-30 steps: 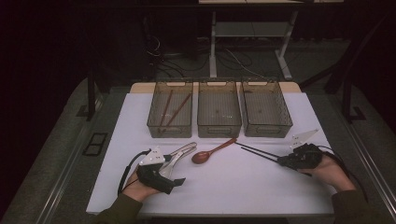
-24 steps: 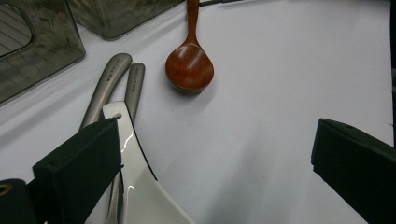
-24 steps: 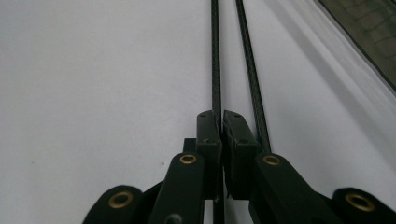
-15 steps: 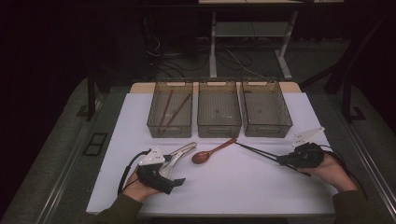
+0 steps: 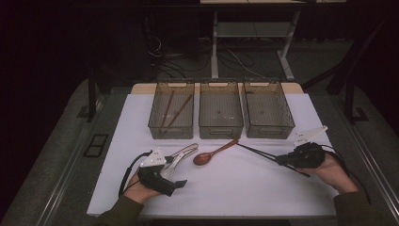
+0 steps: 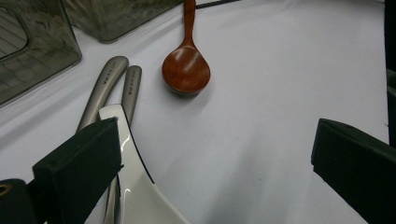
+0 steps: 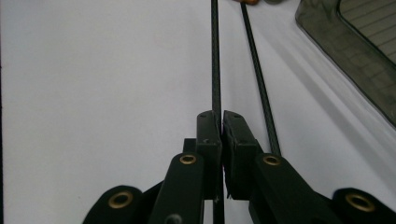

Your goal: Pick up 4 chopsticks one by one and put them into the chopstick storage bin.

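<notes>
My right gripper (image 5: pixel 281 160) (image 7: pixel 219 121) is shut on one black chopstick (image 7: pixel 215 56), which points away from it toward the wooden spoon. A second black chopstick (image 7: pixel 259 79) lies on the white table beside the held one. The brown wooden spoon (image 5: pixel 214 153) (image 6: pixel 187 70) lies in the middle, in front of the bins. My left gripper (image 5: pixel 173 172) (image 6: pixel 215 172) rests open at the front left, nothing between its jaws. A white ceramic spoon (image 6: pixel 135 191) and two metal handles (image 6: pixel 114 79) lie by its left jaw.
Three clear smoky bins stand in a row at the back: the left bin (image 5: pixel 155 123) holds brown chopsticks (image 5: pixel 173 111), while the middle bin (image 5: pixel 221 129) and the right bin (image 5: pixel 284 127) look empty. White table top (image 5: pixel 244 188) stretches between the hands.
The right gripper has shifted slightly left with the black chopstick, whose tip now lies nearer the wooden spoon's handle. The left gripper has stayed put.
</notes>
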`<state>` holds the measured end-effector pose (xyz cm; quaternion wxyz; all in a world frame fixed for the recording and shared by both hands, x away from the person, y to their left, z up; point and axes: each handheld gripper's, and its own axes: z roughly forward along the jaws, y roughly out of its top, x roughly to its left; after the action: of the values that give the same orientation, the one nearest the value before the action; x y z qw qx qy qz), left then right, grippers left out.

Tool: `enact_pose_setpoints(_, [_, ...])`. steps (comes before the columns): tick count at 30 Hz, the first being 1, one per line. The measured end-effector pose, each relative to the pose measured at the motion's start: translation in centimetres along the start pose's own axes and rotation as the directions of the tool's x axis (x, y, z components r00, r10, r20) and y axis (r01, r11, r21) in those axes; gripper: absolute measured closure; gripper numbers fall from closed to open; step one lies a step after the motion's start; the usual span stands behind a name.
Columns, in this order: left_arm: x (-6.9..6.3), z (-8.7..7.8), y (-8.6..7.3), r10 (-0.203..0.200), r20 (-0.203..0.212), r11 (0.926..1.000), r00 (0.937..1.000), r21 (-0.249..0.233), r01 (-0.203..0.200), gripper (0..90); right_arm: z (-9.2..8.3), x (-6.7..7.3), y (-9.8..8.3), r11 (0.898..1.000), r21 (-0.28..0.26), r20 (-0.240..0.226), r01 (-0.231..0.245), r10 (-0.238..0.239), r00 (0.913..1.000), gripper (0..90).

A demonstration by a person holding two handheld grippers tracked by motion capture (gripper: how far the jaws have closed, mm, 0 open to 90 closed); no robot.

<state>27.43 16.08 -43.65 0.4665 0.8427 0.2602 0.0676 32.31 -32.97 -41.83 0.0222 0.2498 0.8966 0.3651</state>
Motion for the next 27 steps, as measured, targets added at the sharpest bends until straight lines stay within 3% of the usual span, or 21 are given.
enact_pose_setpoints(10, [0.0,0.0,0.0,0.0,0.003,1.0,1.0,-0.001,0.0,0.7,0.5,0.7,1.5,1.0,0.012,0.031,0.002,-0.002,0.9995,85.7])
enact_pose_setpoints(19, [0.0,0.0,0.0,0.003,0.005,1.0,1.0,-0.003,-0.003,0.7,1.3,1.1,2.8,1.0,-0.016,-0.027,0.012,-0.013,0.9996,85.7])
enact_pose_setpoints(27, [0.0,0.1,-0.1,0.023,-0.007,0.9997,0.9997,0.008,-0.023,0.8,1.8,1.6,4.3,0.999,-0.034,-0.039,0.036,-0.038,0.9985,85.7])
